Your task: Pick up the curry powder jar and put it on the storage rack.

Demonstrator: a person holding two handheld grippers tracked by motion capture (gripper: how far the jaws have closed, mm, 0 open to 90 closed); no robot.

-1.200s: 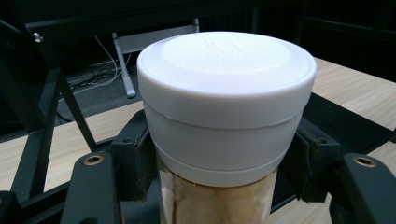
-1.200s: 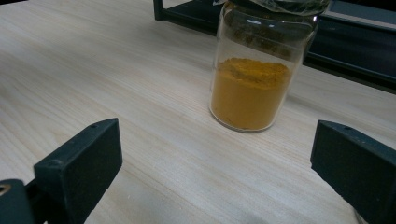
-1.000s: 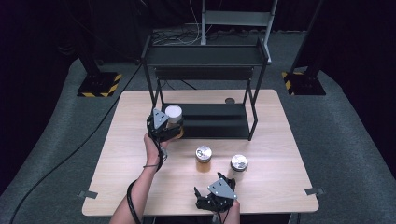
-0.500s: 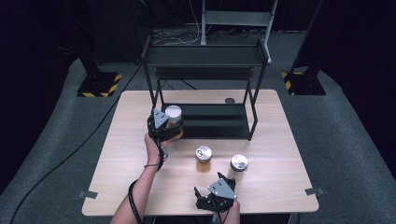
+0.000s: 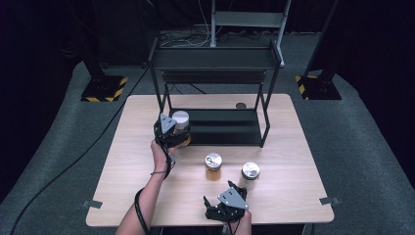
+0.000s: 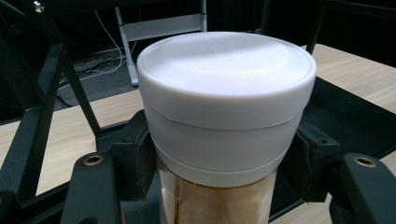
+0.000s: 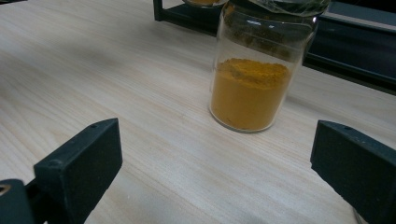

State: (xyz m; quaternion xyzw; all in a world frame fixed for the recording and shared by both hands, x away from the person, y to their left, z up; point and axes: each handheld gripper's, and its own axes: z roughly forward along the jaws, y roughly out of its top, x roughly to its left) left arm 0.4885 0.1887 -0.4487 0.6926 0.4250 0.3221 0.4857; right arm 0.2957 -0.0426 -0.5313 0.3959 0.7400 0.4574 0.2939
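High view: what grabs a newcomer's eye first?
The left tool is shut on a white-lidded jar at the left end of the black rack's lower shelf. Two metal-lidded jars stand mid-table, the orange-powder jar ahead of the open right tool at the near edge.

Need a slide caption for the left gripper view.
Left claw shut on a white-lidded jar beside the black rack.
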